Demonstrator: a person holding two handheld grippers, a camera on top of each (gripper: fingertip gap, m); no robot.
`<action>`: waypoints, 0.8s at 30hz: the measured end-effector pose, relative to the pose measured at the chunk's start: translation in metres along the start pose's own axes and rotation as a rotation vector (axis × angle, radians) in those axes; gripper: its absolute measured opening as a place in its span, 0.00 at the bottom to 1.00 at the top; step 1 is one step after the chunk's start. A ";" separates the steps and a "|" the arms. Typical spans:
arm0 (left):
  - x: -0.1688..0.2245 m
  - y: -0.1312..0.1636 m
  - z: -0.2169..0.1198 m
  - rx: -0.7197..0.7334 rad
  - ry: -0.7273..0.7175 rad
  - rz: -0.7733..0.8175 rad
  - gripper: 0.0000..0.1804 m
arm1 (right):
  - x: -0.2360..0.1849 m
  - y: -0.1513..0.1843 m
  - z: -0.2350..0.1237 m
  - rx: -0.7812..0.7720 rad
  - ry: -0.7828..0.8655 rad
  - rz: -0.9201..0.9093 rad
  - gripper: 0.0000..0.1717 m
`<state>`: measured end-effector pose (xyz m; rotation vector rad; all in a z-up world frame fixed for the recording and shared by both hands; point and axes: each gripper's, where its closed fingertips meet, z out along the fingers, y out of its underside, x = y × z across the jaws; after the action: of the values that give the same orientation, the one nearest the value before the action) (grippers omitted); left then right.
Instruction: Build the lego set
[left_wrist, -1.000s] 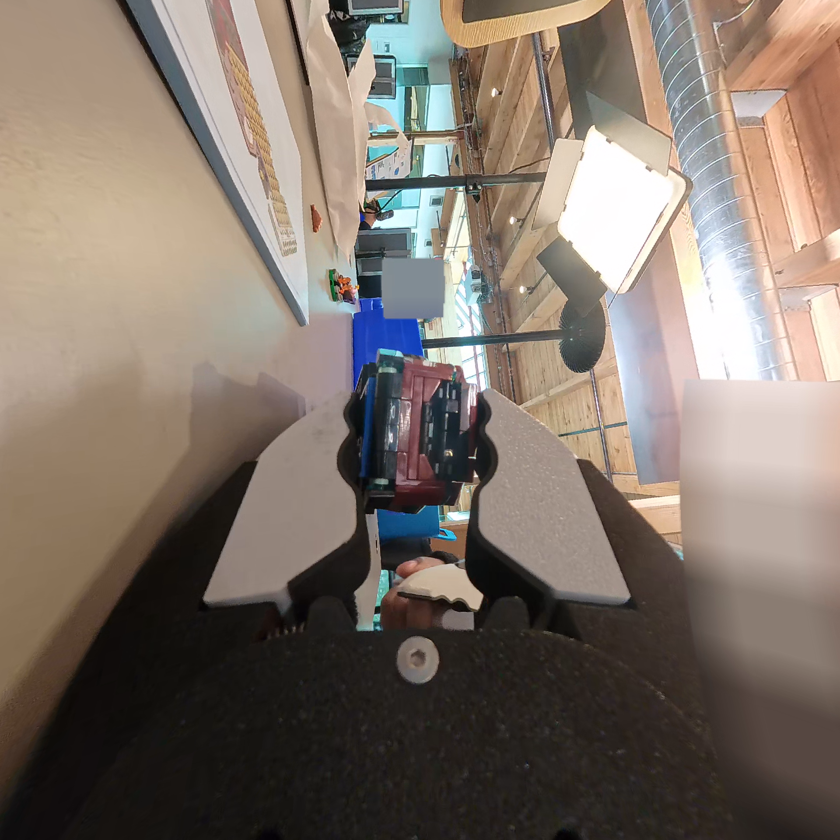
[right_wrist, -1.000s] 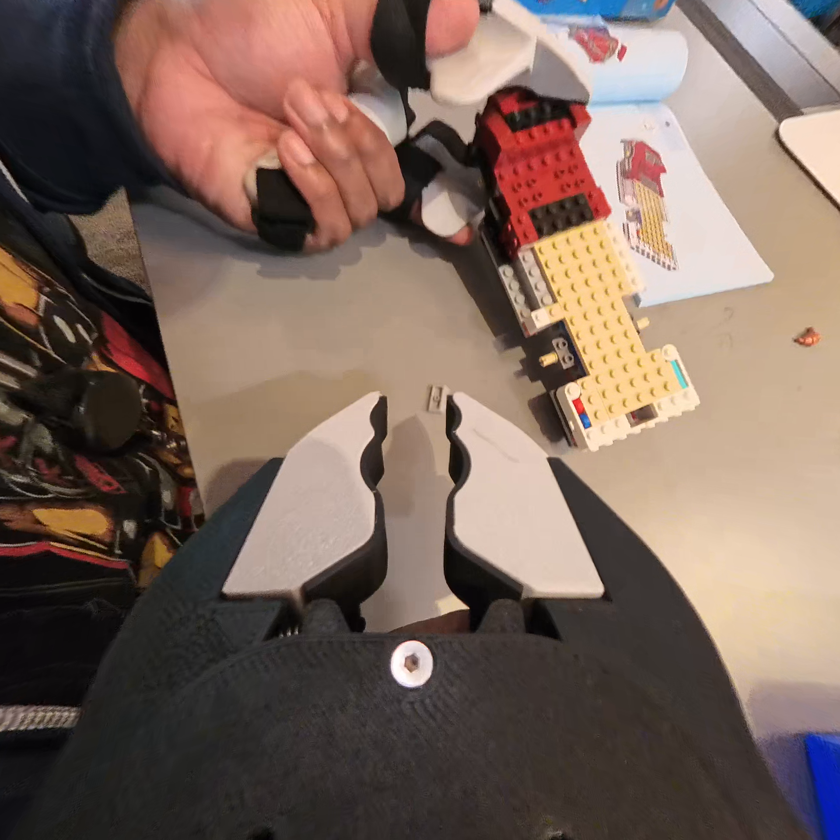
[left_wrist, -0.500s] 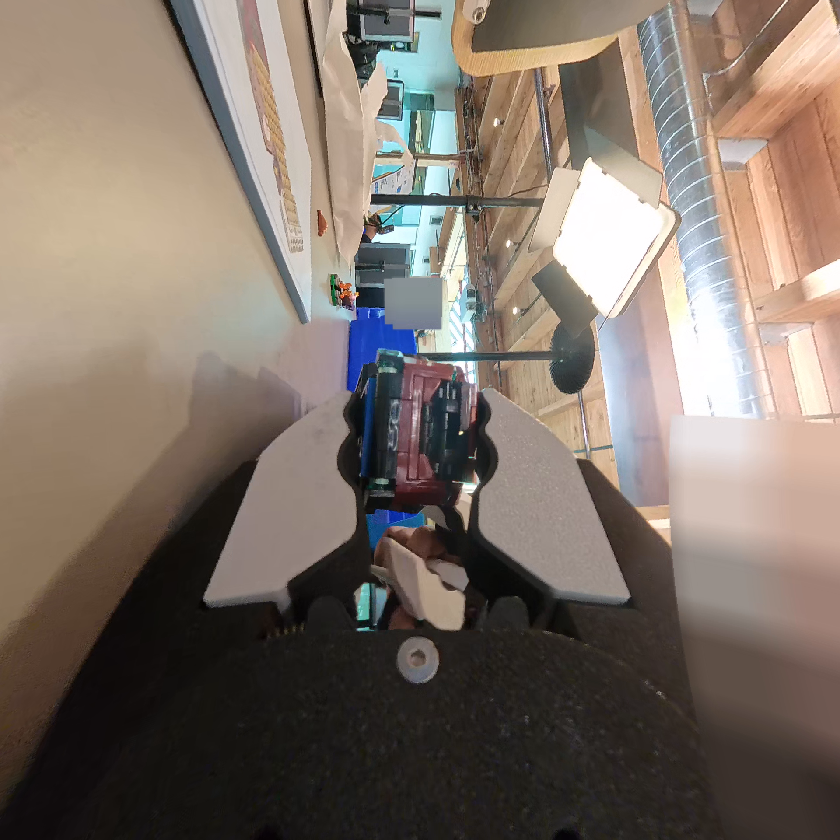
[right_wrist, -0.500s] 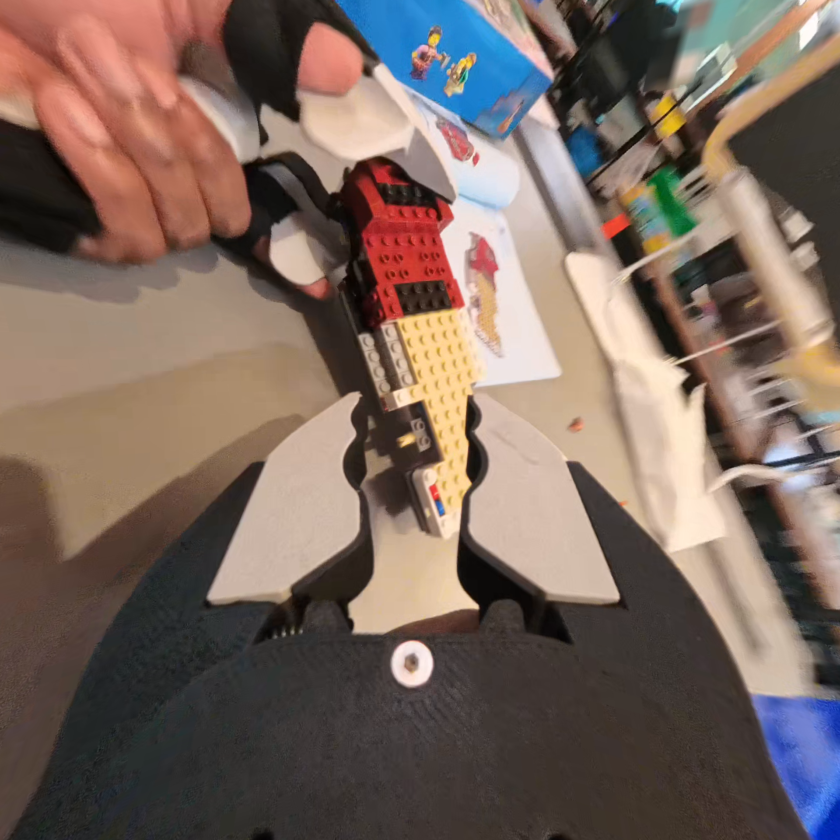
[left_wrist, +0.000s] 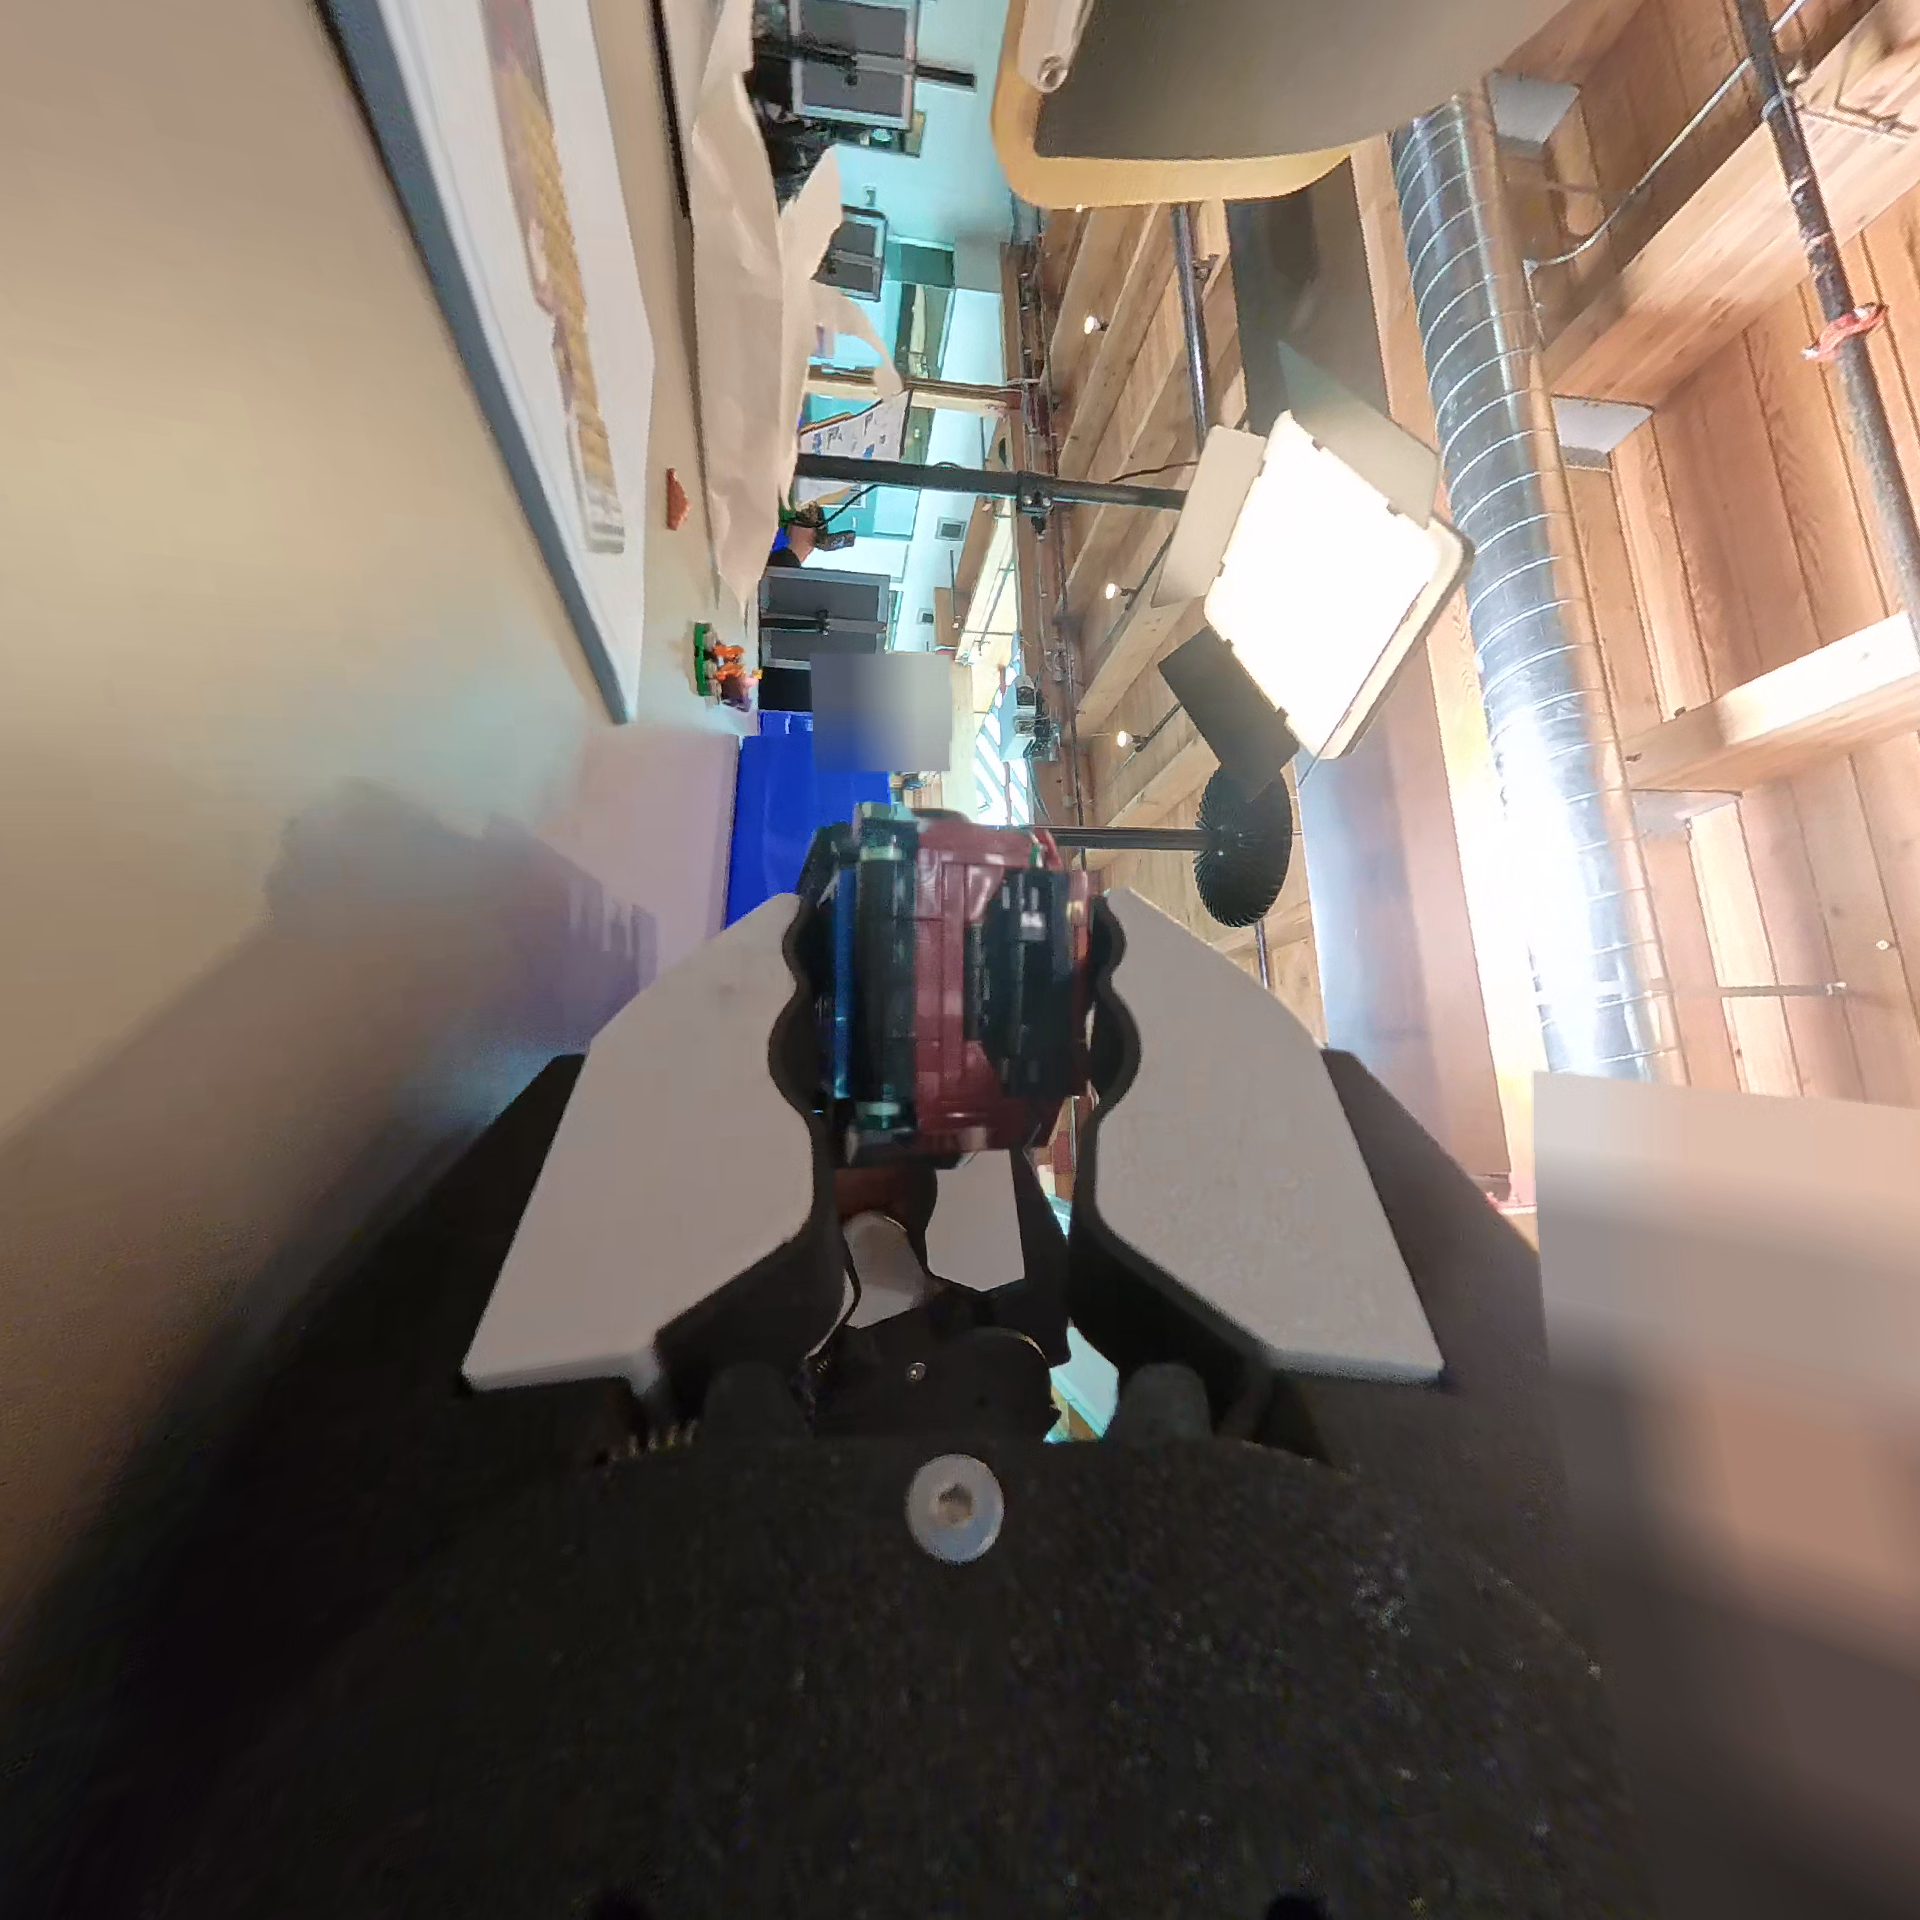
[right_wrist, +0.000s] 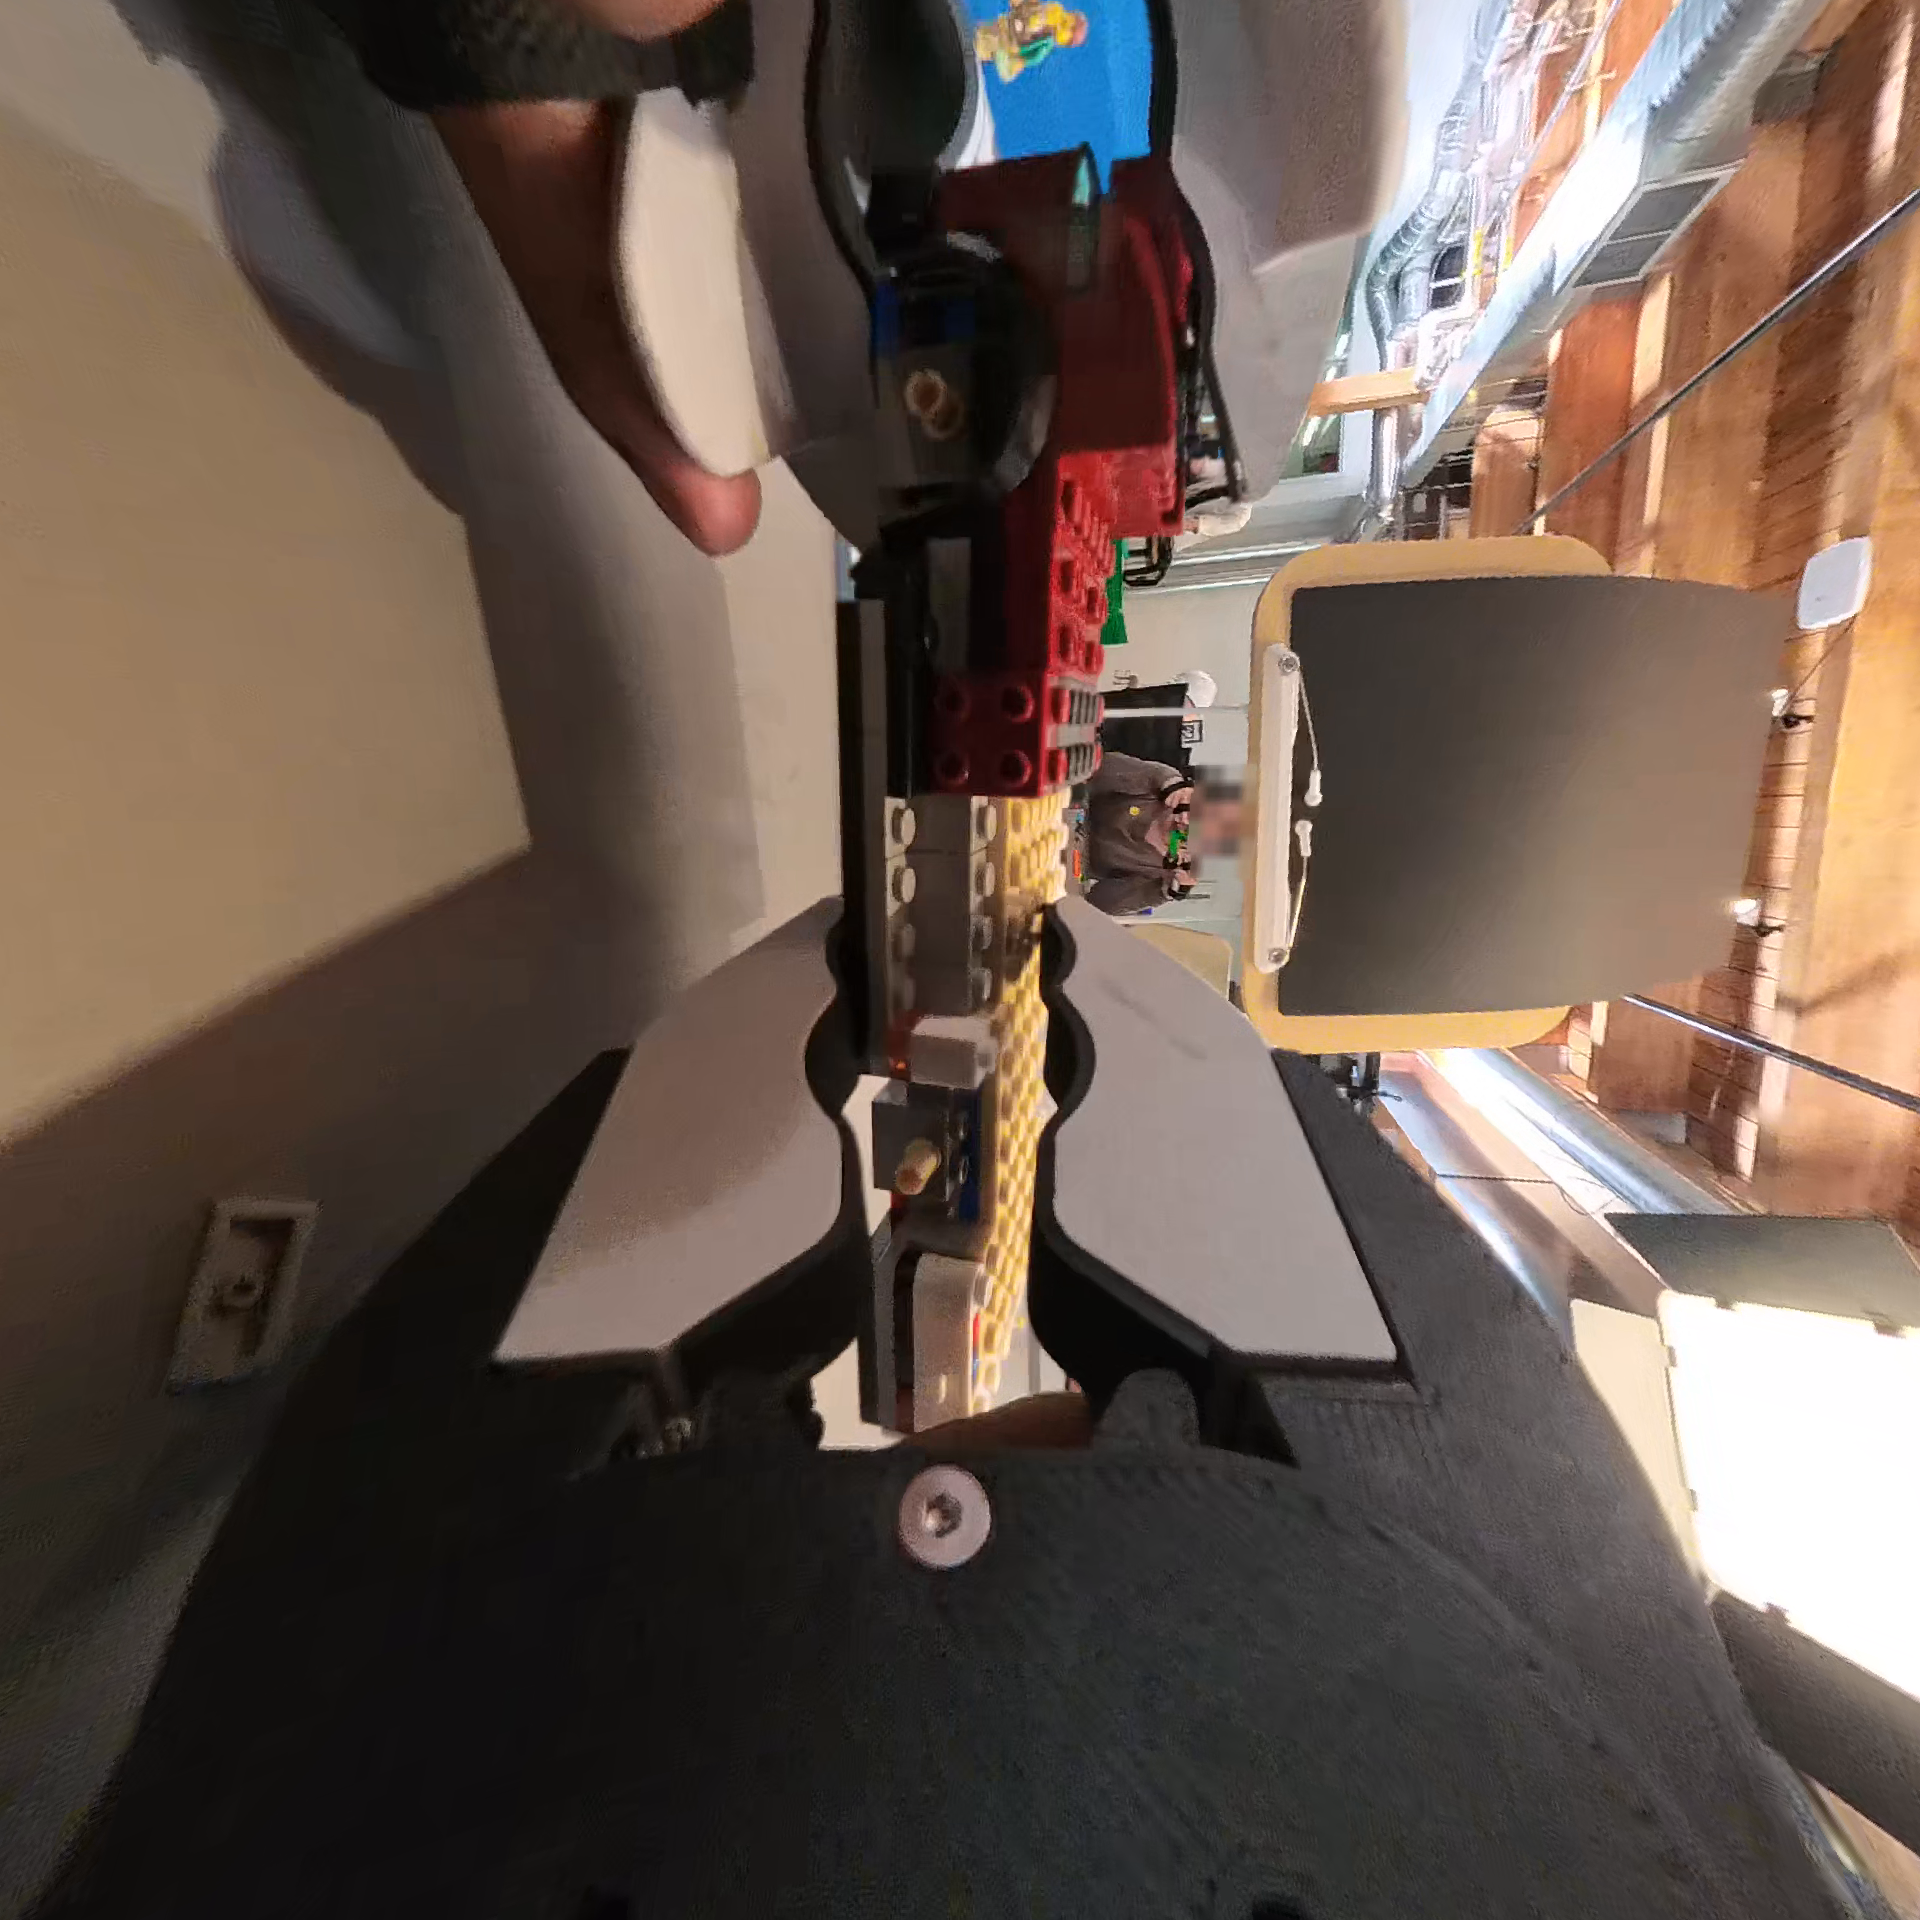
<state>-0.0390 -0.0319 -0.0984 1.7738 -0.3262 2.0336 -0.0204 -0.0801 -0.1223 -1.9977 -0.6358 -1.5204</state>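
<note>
Since a second ago the right gripper (right_wrist: 940, 935) has left the table, where it hovered near a small grey piece, and come onto the tail of the long brick-built model (right_wrist: 997, 790) of dark red, tan and grey bricks. The model is now tipped on edge and lifted off the grey tabletop (right_wrist: 312, 935). The left gripper (left_wrist: 945, 914) has not shifted: its pads press the dark red and black cab end. The right one's pads bear on the black underside and the tan studded plate — both tongs are closed on the same model. To do this well, I judge that both grips should stay even and move together, since twisting could split the plates. A small grey brick (right_wrist: 244, 1288) lies on the table, well apart.
</note>
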 end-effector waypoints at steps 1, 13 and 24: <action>0.003 -0.001 0.000 0.000 0.012 0.005 0.29 | 0.002 0.000 0.001 -0.001 0.006 0.025 0.18; 0.016 -0.002 0.008 -0.023 0.063 0.107 0.38 | 0.013 0.003 0.009 0.016 0.042 0.088 0.14; 0.021 0.005 0.007 -0.204 0.050 0.129 0.40 | 0.020 0.001 0.008 0.126 0.107 0.001 0.14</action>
<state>-0.0371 -0.0360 -0.0765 1.6126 -0.6232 2.0461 -0.0094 -0.0745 -0.1043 -1.8100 -0.6693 -1.5359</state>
